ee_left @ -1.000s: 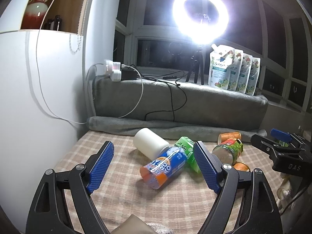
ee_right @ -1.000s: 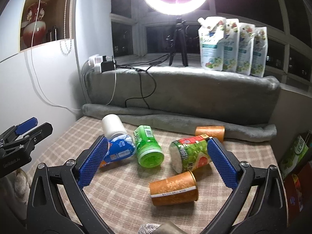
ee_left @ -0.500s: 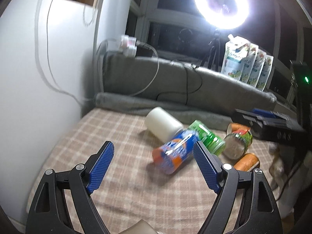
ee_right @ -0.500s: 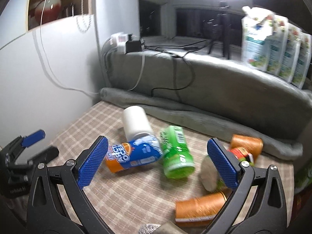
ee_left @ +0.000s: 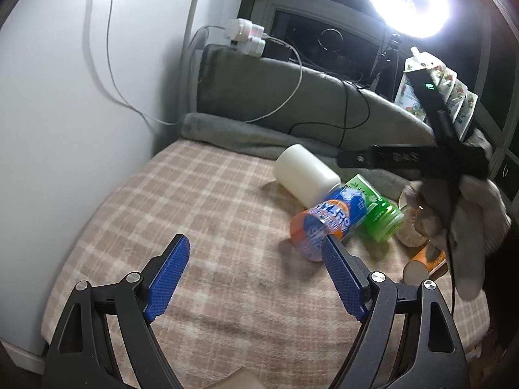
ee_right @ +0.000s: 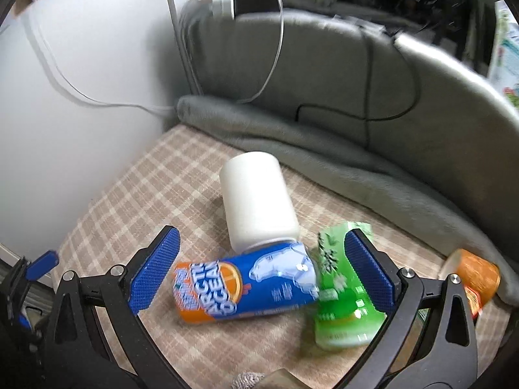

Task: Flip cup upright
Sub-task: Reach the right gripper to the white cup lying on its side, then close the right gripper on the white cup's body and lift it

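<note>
While both grippers hover with jaws spread, left gripper over bare plaid counter; right gripper straddles blue cup, on its side, touching white cup and green cup

Checked cloth covers the surface; white cup, blue cup, green cup, orange cup lie toppled.

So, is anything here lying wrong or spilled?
Yes. The white plastic cup, the blue-and-orange printed cup and the green printed cup all lie on their sides, bunched together on the checked cloth. No spill is visible.
</note>
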Demonstrator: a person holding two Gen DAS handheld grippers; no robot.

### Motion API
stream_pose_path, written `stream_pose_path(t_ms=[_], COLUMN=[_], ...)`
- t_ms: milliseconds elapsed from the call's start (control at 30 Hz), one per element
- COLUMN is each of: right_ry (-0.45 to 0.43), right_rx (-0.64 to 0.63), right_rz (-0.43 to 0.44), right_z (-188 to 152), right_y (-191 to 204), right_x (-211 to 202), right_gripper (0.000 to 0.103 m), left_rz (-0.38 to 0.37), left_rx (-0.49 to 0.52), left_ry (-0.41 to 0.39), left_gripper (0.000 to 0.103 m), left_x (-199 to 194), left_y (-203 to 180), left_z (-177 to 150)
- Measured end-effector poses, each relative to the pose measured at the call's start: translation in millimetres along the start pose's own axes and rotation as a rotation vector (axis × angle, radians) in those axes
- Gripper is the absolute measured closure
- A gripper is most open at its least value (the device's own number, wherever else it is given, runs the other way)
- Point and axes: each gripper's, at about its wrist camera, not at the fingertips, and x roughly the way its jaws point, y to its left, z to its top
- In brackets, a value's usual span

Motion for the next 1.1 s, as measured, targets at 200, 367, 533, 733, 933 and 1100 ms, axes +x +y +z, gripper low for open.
stream_pose_path(t_ms=[200, 367, 533, 733, 933, 1100], right_ry=[0.108, 0.173, 0.223, 0.264, 0.263, 0.221], right_rx=[-0.033, -0.064, -0.106, -0.136, -0.129, -0.102], right_rz=[-0.011, -0.037, -0.054, -0.089, -0.081, -0.074], right_z=[16, 27, 31, 32, 34, 38], right_y=[0, 4, 11, 16, 17, 15], right_x=[38, 65, 85, 103, 105, 95], right_gripper=[0.000, 0.000, 0.002, 0.014, 0.025, 0.025], left_rz=[0.003, 0.012, 0.018, 0.022, 0.028, 0.032], left_rx=[-0.036, -0.054, -0.063, -0.064, -0.068, -0.062], left_ry=[0.022, 0.024, 0.022, 0.021, 0.014, 0.006], left_gripper=[0.020, 0.020, 0.020, 0.020, 0.020, 0.021], left_x=[4, 5, 6, 6, 5, 2], left_y=[14, 22, 26, 27, 28, 26], left_z=[-3, -2, -1, -1, 0, 1])
